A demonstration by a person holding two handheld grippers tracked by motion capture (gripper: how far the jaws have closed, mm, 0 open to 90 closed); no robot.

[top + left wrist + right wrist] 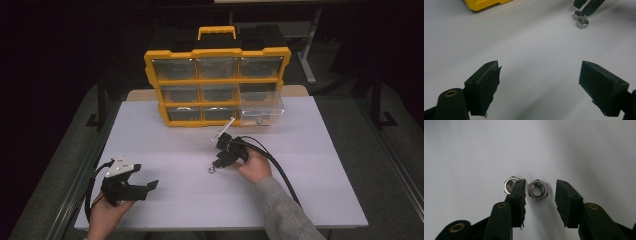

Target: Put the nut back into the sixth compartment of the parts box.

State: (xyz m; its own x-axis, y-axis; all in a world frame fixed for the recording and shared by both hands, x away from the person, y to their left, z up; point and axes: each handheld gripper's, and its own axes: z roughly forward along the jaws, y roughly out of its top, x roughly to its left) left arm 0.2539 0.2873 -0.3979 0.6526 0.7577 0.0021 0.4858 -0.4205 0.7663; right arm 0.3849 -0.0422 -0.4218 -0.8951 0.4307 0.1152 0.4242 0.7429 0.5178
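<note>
Two steel hex nuts lie side by side on the white table (165, 150). In the right gripper view one nut (537, 190) lies between the jaws of my right gripper (540, 192). The left pad is right beside it and a gap remains at the right pad. The other nut (509, 185) sits just outside the left jaw, partly hidden by it. The high view shows the right gripper (216, 164) pointing down at the nuts (212, 170) mid-table. My left gripper (540, 75) stands open and holds nothing, near the front left (146, 176), with both nuts (582, 23) far ahead of it.
A yellow parts organizer (217, 85) with clear drawers stands upright at the back of the table. Its bottom right drawer (261, 110) is pulled out. Cables trail from both grippers. Dark floor and table legs surround the table.
</note>
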